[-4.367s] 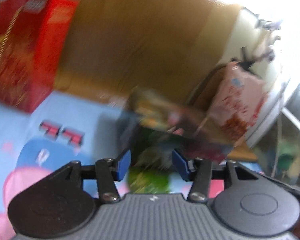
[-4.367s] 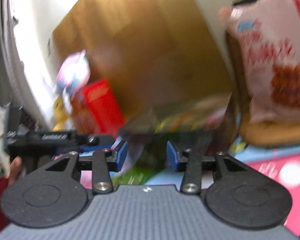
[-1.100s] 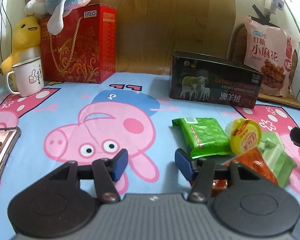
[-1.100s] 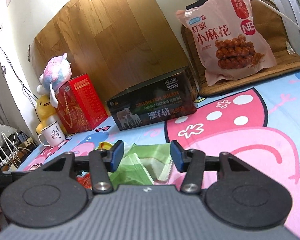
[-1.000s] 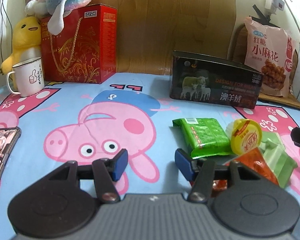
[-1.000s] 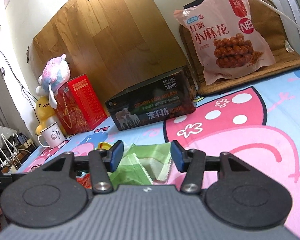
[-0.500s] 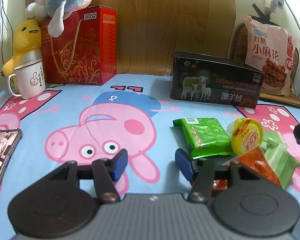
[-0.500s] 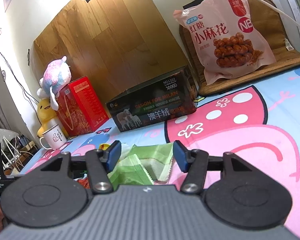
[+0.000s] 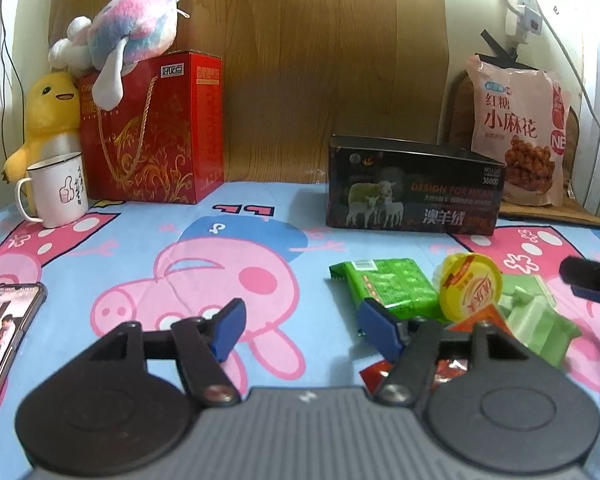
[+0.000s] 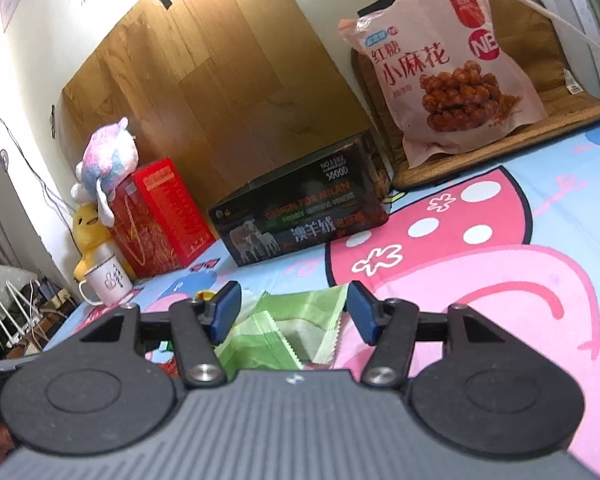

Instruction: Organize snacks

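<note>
On the left, my left gripper (image 9: pixel 300 326) hovered with fingers wide apart, holding nothing. Right of it the snacks lay clustered on the worktop (image 9: pixel 140 248): a green packet (image 9: pixel 388 282), a yellow-lidded cup (image 9: pixel 471 287), pale green wrappers (image 10: pixel 288 326). My right gripper (image 10: pixel 294 312) gaped empty over those wrappers. I judged the first pick pending: lower, close, then carry to the far dark box (image 9: pixel 414 186).

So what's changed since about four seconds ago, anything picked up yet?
Nothing picked up. Both cameras swung fast then and have settled; both grippers were open then and remain so, left gripper, right gripper. Over the last second the pale green packets and dark box stayed put.
</note>
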`<action>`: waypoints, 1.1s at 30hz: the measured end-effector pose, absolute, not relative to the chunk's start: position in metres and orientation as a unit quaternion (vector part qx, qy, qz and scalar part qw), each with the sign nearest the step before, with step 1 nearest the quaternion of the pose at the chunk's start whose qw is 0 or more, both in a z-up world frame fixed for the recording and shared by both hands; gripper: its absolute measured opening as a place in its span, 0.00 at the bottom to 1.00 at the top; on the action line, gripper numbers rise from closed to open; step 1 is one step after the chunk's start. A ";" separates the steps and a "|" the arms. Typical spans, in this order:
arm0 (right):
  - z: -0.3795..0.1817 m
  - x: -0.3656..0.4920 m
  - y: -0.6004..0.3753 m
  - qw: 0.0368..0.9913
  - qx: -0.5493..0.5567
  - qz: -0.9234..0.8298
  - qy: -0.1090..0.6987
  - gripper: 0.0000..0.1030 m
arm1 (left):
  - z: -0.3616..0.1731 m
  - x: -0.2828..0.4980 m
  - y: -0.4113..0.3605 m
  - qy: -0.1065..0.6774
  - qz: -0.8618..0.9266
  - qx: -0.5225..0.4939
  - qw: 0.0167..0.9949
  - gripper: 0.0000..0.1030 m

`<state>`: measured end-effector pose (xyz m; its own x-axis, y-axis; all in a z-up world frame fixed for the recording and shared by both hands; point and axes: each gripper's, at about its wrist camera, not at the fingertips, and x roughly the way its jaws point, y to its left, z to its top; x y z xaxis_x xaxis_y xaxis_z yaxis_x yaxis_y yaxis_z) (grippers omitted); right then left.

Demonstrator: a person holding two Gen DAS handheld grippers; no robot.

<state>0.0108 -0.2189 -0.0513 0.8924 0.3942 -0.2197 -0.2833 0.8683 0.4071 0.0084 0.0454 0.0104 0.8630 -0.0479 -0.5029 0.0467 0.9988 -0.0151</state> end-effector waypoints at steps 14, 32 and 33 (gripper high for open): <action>-0.050 0.012 -0.210 0.955 0.151 0.195 0.164 0.59 | 0.011 0.006 0.047 0.254 -0.028 -0.005 0.967 0.64; -0.050 0.012 -0.205 0.955 0.135 0.202 0.168 0.59 | 0.012 0.005 0.047 0.251 -0.027 -0.003 0.968 0.64; -0.050 0.012 -0.205 0.955 0.136 0.202 0.168 0.59 | 0.012 0.005 0.047 0.251 -0.026 -0.003 0.968 0.64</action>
<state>0.0120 -0.2050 -0.0499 0.8619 0.4318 -0.2657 -0.3406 0.8813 0.3274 0.0048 0.0468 0.0116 0.8725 -0.0525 -0.4858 0.0499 0.9986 -0.0184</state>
